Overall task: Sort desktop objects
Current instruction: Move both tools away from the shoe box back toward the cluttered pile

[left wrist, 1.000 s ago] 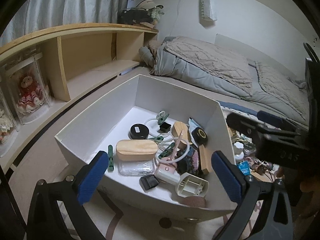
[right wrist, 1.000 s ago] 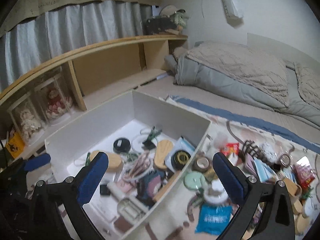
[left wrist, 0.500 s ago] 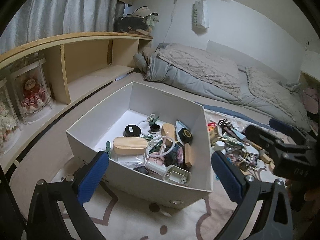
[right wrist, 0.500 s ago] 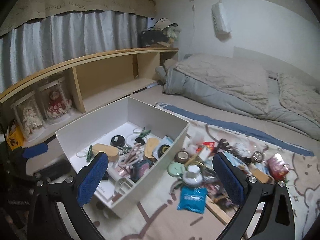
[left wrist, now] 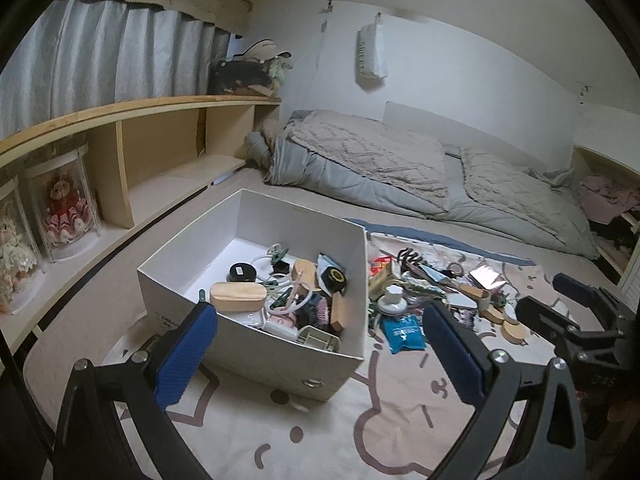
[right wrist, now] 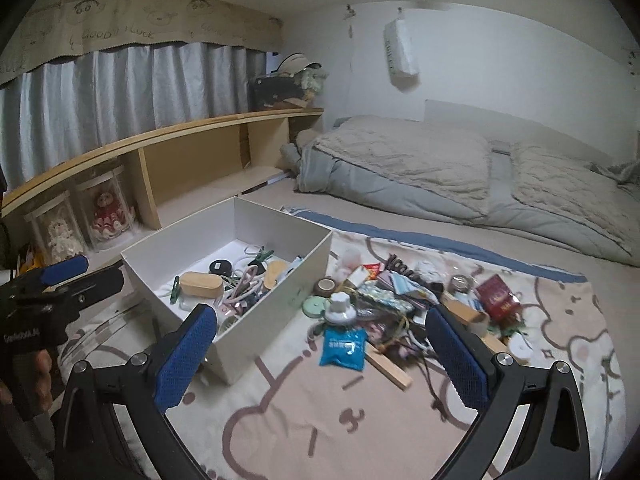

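A white box (left wrist: 256,354) on a patterned mat holds several small items, among them a wooden case (left wrist: 238,297) and a black round tin (left wrist: 242,272). The box also shows in the right wrist view (right wrist: 276,312). A pile of loose objects (right wrist: 404,300) lies right of the box, with a blue packet (right wrist: 343,347) and a white knobbed lid (right wrist: 340,309) at its near edge. My left gripper (left wrist: 320,344) is open and empty, held back above the box's near wall. My right gripper (right wrist: 322,352) is open and empty above the mat in front of the pile.
A wooden shelf unit (left wrist: 152,148) with dolls in clear cases (left wrist: 64,208) runs along the left. A bed with grey quilts (left wrist: 400,176) lies behind. A wooden strip (right wrist: 390,368) sticks out of the pile. The mat (right wrist: 340,420) extends toward me.
Both grippers have pulled back and up from the box and the pile, so box and pile look smaller and farther. Both stay open and empty.
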Demonstrator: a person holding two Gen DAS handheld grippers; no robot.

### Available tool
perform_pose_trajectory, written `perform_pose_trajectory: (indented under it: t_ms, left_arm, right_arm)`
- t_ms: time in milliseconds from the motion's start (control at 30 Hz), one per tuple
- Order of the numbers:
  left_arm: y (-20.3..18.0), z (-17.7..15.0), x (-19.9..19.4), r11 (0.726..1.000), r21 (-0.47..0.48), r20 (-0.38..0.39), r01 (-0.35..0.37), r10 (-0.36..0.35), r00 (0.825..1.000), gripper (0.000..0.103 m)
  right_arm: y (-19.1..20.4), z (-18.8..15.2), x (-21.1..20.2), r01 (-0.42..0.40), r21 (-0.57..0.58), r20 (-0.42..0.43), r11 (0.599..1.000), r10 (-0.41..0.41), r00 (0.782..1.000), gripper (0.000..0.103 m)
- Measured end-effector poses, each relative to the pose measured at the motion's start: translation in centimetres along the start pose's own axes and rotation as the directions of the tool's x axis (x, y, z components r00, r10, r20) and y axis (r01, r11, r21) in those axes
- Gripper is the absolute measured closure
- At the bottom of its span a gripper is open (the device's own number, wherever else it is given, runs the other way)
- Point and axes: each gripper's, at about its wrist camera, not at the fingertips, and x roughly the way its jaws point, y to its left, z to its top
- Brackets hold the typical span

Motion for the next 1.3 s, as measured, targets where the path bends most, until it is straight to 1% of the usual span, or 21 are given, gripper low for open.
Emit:
perform_pose_trajectory:
  t_ms: [133, 400, 567, 667, 967, 1300]
  left_arm:
    - [-0.9, -0.4, -1.2, 1.000, 0.007, 0.008, 0.016, -0.016, 1.000, 0.000]
    - [-2.5, -1.2, -3.2, 0.998, 0.028, 0.019, 0.050, -0.051, 0.999, 0.000]
    - [-3.6, -1.4, -3.9, 0.996, 0.053, 0.021, 0.073, -0.074, 0.997, 0.000]
    - [-4.1, -1.4, -4.2, 0.994, 0.062, 0.022, 0.086, -0.088, 0.996, 0.000]
    - [-5.4, -1.5, -4.3, 0.992, 0.058, 0.023, 0.116, -0.118, 0.993, 0.000]
    - [-7.8, -2.3, -3.0, 0.987, 0.096, 0.018, 0.130, -0.132, 0.991, 0.000]
  right_arm:
    - [-0.6, -0.7, -2.4, 0.007, 0.012, 0.016, 1.000, -0.007, 1.000, 0.000]
    - [-1.8, -1.2, -6.0, 0.102, 0.023, 0.038, 0.995, -0.102, 0.994, 0.000]
    - [-2.4, -1.7, -7.6, 0.124, 0.037, 0.046, 0.992, -0.125, 0.991, 0.000]
    - [-2.8, -2.2, -8.2, 0.143, 0.043, 0.046, 0.989, -0.145, 0.988, 0.000]
    - [-4.0, -3.2, -9.0, 0.164, 0.074, 0.039, 0.984, -0.167, 0.985, 0.000]
    - [-6.3, -4.1, -9.5, 0.203, 0.110, 0.035, 0.973, -0.208, 0.978, 0.000]
